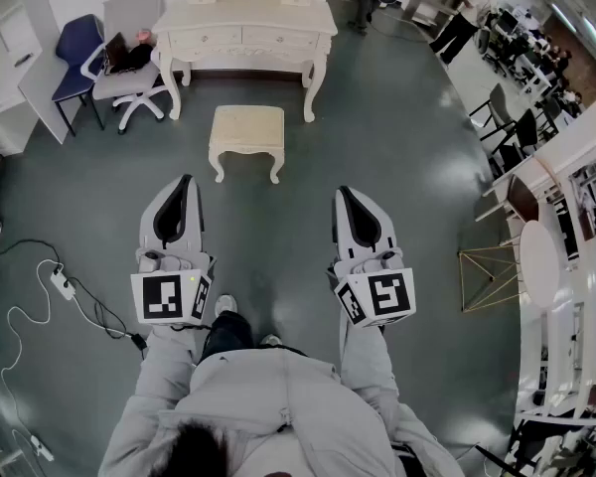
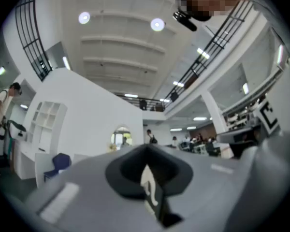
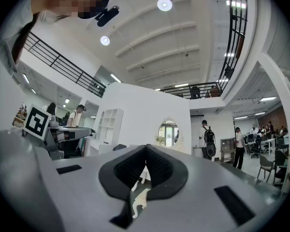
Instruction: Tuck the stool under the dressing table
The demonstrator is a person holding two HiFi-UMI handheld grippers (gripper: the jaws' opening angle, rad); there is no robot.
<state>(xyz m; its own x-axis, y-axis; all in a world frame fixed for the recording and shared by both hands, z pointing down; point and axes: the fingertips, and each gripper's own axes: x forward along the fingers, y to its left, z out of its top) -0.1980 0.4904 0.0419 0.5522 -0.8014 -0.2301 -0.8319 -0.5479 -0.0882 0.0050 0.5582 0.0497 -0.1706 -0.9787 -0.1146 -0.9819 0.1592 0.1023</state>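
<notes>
Upper left of the head view: a blue padded chair stands beside a grey swivel office chair on a white wheeled base. At lower left, a white power strip and a black cable lie on the grey-green floor. At the right edge, a gold wire-frame stand sits near a round white table.

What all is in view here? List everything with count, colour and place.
stool: one, cream, on the floor before the table, not under it
dressing table: one, cream, top centre
office chair: one, grey, left of the table
blue chair: one, far left
power strip: one, white, floor at left
wire stand: one, gold, right
left gripper: white, jaws shut, empty
right gripper: white, jaws shut, empty
</notes>
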